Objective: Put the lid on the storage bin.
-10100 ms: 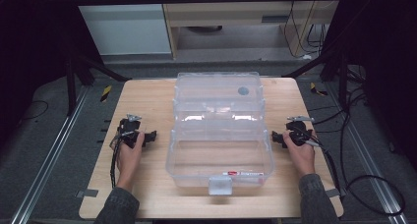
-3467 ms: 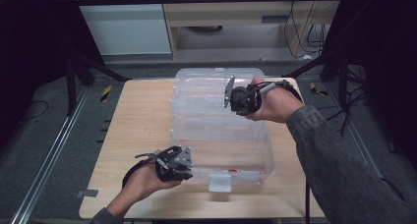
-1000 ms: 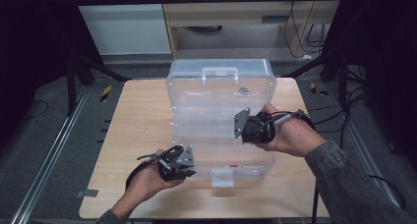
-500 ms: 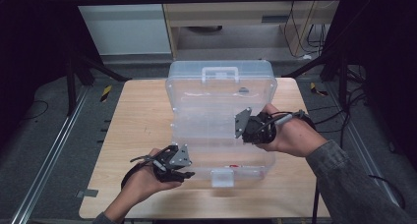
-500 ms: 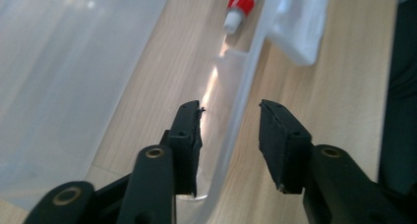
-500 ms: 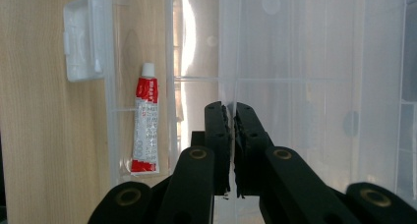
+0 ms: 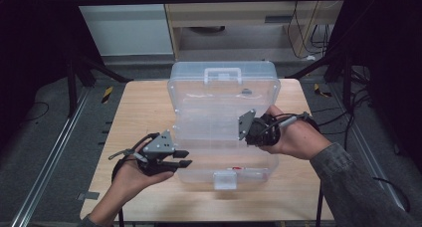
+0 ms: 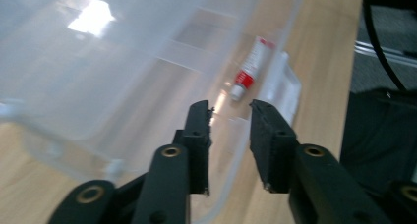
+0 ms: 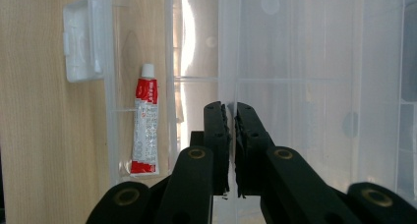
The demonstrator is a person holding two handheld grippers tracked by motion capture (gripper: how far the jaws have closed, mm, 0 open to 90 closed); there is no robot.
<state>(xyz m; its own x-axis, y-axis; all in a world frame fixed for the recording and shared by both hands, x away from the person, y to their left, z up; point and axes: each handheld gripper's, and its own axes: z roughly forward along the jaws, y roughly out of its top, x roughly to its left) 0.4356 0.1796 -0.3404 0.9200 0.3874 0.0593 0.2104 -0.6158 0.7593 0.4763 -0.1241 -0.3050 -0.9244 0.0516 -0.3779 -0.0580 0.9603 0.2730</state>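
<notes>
My right gripper (image 9: 231, 111) is clamped on the clear box's raised lid (image 9: 314, 86). My left gripper (image 8: 230, 117) has jaws apart, straddling the box's wall (image 8: 236, 150).

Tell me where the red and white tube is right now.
The tube lies flat on the floor of the clear box, along its front wall near the white latch. In the high view it sits right of the left gripper.

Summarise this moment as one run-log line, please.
right gripper: shut on lid edge | left gripper: open at box | tube inside
</notes>
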